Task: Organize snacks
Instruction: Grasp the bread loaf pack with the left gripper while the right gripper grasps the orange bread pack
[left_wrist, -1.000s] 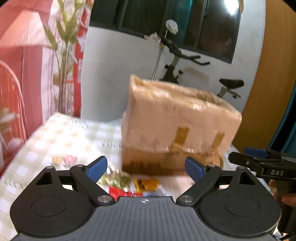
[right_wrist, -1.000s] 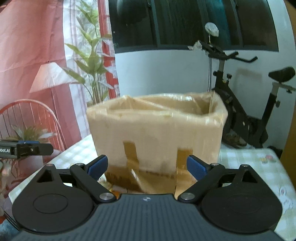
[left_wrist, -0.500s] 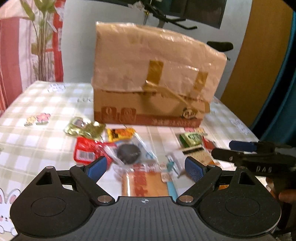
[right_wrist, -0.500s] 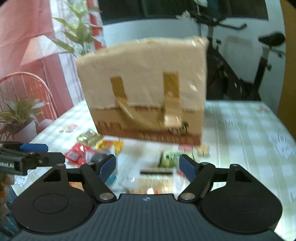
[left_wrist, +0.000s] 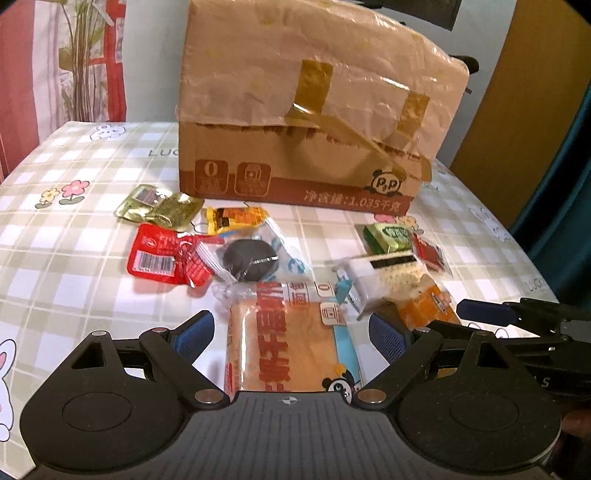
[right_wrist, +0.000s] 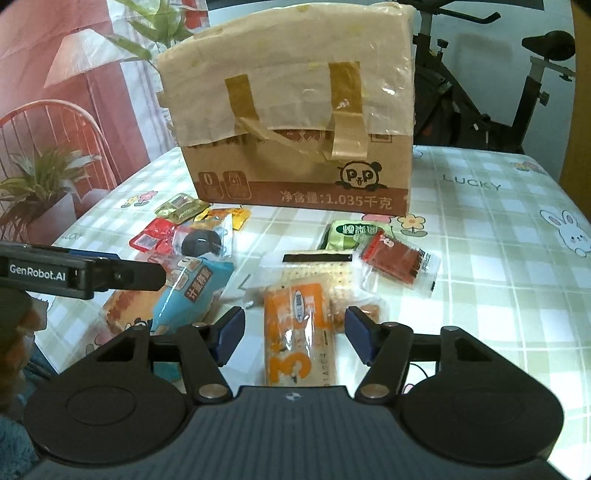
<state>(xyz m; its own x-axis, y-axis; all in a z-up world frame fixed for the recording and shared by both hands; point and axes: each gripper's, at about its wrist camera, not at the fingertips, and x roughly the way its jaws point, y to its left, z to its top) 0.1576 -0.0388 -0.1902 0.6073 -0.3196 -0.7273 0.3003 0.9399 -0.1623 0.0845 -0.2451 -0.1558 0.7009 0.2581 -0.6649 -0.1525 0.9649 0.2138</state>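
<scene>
Several snack packs lie scattered on the checked tablecloth (left_wrist: 74, 266) in front of a taped cardboard box (left_wrist: 303, 122). My left gripper (left_wrist: 291, 332) hangs open over a toast-bread pack (left_wrist: 291, 343) with red lettering; the pack lies between its jaws, untouched. My right gripper (right_wrist: 295, 332) straddles an orange biscuit pack (right_wrist: 299, 332); its jaws are closing, and gaps remain on both sides of the pack. In the right wrist view the toast-bread pack (right_wrist: 184, 295) lies to the left, under my left gripper's fingers (right_wrist: 122, 275).
Red sachets (left_wrist: 162, 254), a gold pack (left_wrist: 159, 205), a yellow pack (left_wrist: 236, 218), a dark round cake (left_wrist: 251, 258), a green pack (right_wrist: 351, 232) and a red jerky pack (right_wrist: 399, 260) lie nearby. An exercise bike (right_wrist: 480, 92) stands behind the table, with a chair and plants at the left.
Both grippers have sunk and tilted down, so the view went from the box to the snacks on the table. The right gripper's jaws have narrowed; the left's stayed wide.
</scene>
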